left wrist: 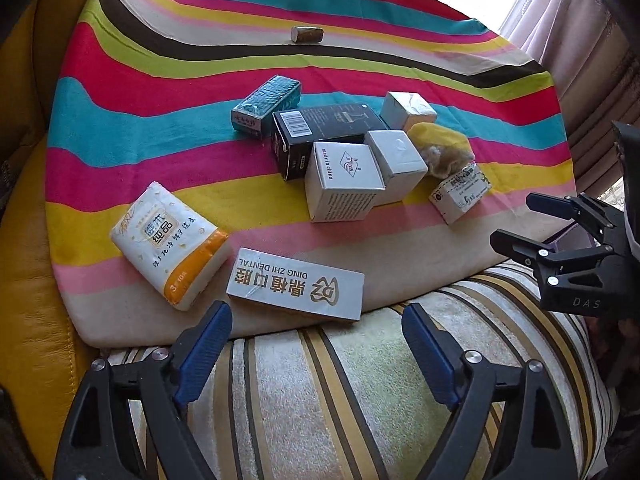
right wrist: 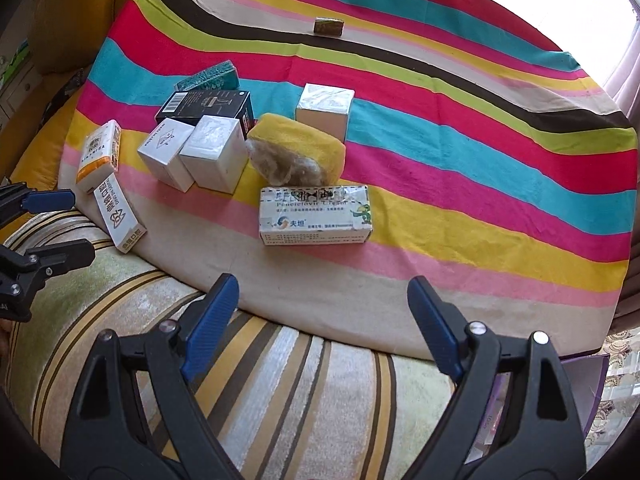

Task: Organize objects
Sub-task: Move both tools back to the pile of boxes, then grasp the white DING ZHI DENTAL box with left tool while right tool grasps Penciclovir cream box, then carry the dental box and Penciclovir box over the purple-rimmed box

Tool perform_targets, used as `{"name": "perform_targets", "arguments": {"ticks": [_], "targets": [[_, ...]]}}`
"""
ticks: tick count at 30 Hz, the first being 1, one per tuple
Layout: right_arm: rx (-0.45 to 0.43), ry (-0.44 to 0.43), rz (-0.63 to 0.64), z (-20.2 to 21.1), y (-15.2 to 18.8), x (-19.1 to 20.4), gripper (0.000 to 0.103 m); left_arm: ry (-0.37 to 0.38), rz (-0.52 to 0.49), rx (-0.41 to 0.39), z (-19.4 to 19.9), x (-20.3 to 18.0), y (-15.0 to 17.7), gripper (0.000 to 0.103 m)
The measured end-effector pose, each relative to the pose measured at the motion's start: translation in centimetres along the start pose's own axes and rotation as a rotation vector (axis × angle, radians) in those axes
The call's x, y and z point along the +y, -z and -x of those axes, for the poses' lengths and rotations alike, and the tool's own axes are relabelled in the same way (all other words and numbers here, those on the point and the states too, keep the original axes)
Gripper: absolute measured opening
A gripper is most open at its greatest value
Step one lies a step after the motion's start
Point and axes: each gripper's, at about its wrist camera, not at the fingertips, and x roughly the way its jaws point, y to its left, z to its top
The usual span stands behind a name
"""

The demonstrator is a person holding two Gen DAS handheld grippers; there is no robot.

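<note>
Left wrist view shows the left gripper [left wrist: 316, 344] gaping empty before the dental box [left wrist: 296, 285], while the right gripper [right wrist: 322, 316] gapes empty near the cream box [right wrist: 316, 216].

A rainbow-striped cloth [left wrist: 120, 92] lies over a striped cushion [left wrist: 320, 380], yellow leather [left wrist: 28, 280] alongside.

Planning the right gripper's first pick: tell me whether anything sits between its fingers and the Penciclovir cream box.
Nothing visible does. The right gripper is open over the striped cushion, and only bare striped cloth lies before the cream box. The yellow sponge sits behind the box.
</note>
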Motion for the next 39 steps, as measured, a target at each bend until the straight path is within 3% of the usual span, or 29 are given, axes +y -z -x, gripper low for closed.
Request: {"name": "perform_targets", "arguments": {"ticks": [5,13,22,25,28,39], "targets": [[0.012,-0.007,0.006,-1.3,-1.0,-0.1,0.088,-0.04,-0.015,0.036,-1.3,0.1,-0.8,0.088],[0.03,-0.017,0.023,-3.3,-2.2,0.0,0.088,-0.038,-0.03,0.087,-3.1,0.4,-1.3,0.089],[0.05,-0.002,0.046,-4.9,-2.8,0.3,0.088,-0.021,-0.021,0.058,-2.8,1.0,-1.3,0.085],[0.05,-0.005,0.05,-4.9,-2.7,0.3,0.078,-0.033,-0.041,0.059,-2.8,0.7,-1.2,0.085],[0.047,0.003,0.054,-4.8,-2.6,0.4,0.078,-0.05,-0.066,0.052,-2.4,0.2,-1.1,0.084],[-0.02,0.03,0.015,-1.4,-0.9,-0.5,0.078,-0.08,-0.098,-0.044,0.8,-2.5,-0.7,0.084]]}}
